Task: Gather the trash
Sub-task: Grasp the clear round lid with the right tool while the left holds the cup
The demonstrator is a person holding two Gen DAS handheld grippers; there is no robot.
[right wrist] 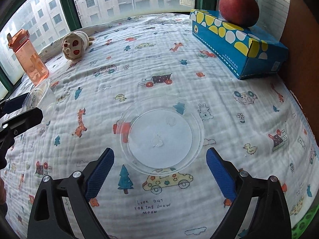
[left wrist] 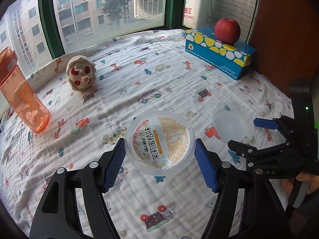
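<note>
A clear plastic cup with a printed label lid (left wrist: 159,142) sits between the blue pads of my left gripper (left wrist: 159,149); the pads touch its sides and it looks lifted off the cloth. It also shows at the left edge of the right wrist view (right wrist: 38,97). An empty clear plastic cup (right wrist: 161,135) lies on the patterned cloth just ahead of my right gripper (right wrist: 159,159), which is open with its pads to either side and short of the rim. That cup also shows in the left wrist view (left wrist: 232,122), with the right gripper (left wrist: 251,135) beside it.
An orange water bottle (left wrist: 22,95) stands at the left. A plush toy (left wrist: 80,75) lies at the back left. A blue tissue box (left wrist: 219,49) with a red apple (left wrist: 227,30) on top is at the back right. Windows run behind; a brown wall is on the right.
</note>
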